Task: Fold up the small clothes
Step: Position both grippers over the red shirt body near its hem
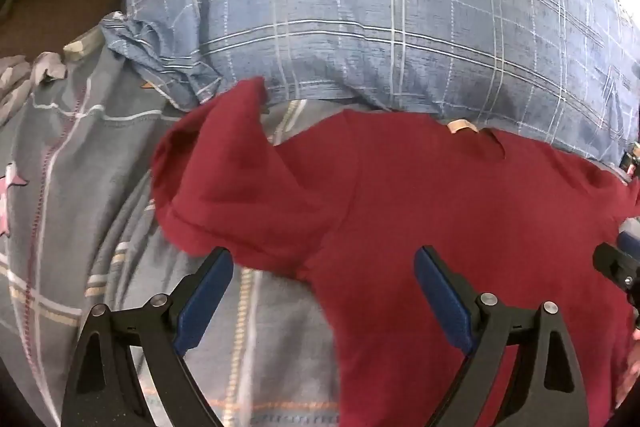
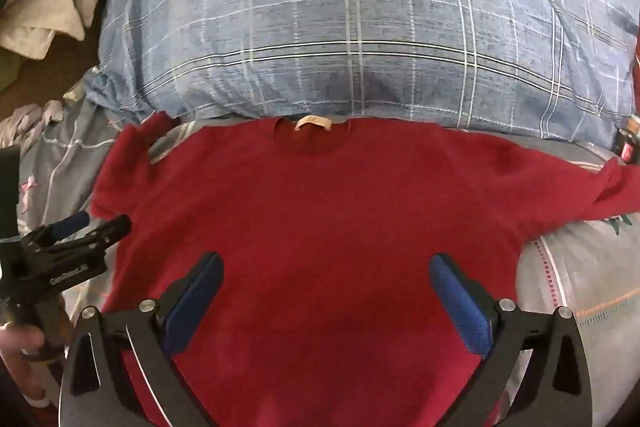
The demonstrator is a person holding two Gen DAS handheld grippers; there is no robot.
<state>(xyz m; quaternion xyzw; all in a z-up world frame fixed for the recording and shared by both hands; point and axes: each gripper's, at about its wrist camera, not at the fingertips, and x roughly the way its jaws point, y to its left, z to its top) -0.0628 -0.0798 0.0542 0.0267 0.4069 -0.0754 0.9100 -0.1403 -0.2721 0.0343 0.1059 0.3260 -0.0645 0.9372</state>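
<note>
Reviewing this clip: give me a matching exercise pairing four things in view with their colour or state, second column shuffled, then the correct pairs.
Column one:
1. shirt
2. pillow
3. neck label
4. right gripper

Column two:
A. blue plaid with a round emblem
B. jaws wide open, holding nothing
C. red, spread flat on the bed
D. beige, inside the collar

Pairs: 1-C, 2-A, 3-D, 4-B

Soft, even daylight with blown-out white glare at the top corners. Fisheye bending and dark vignetting ring both views. The left view is slightly motion-blurred.
</note>
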